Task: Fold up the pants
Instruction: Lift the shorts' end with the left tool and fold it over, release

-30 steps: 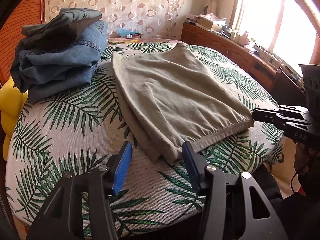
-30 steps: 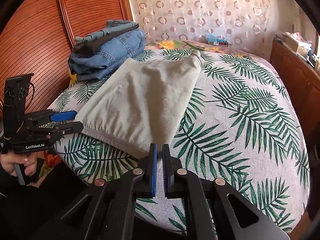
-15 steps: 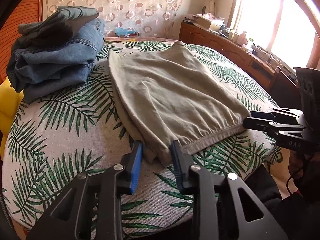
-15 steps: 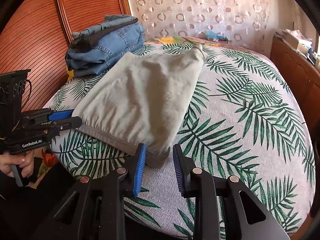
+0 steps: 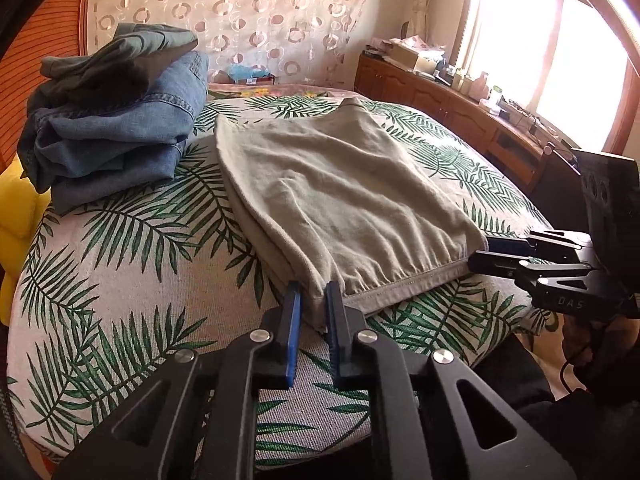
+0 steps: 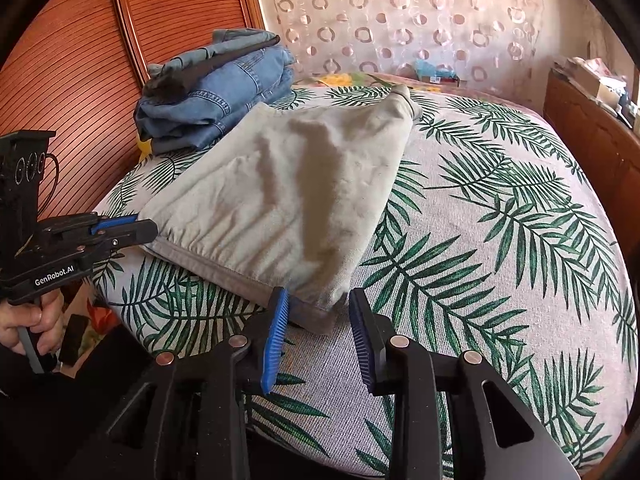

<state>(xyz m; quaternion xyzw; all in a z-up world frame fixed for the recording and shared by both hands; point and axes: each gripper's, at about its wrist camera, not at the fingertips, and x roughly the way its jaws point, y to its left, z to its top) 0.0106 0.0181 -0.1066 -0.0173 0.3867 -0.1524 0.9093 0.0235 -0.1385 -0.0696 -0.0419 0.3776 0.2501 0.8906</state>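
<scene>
Here my left gripper [image 5: 313,300] has just closed, clamped on the pants' [image 5: 340,196] near waistband corner; the right gripper [image 6: 318,312] has been opening, straddling the other corner untouched. Only the right view shows my hand [image 6: 30,324]. Pants lie on the bed [image 6: 500,240], running away from me, waistband nearest.

Beige pants [image 5: 340,200], palm-leaf bedspread [image 5: 132,264]
</scene>
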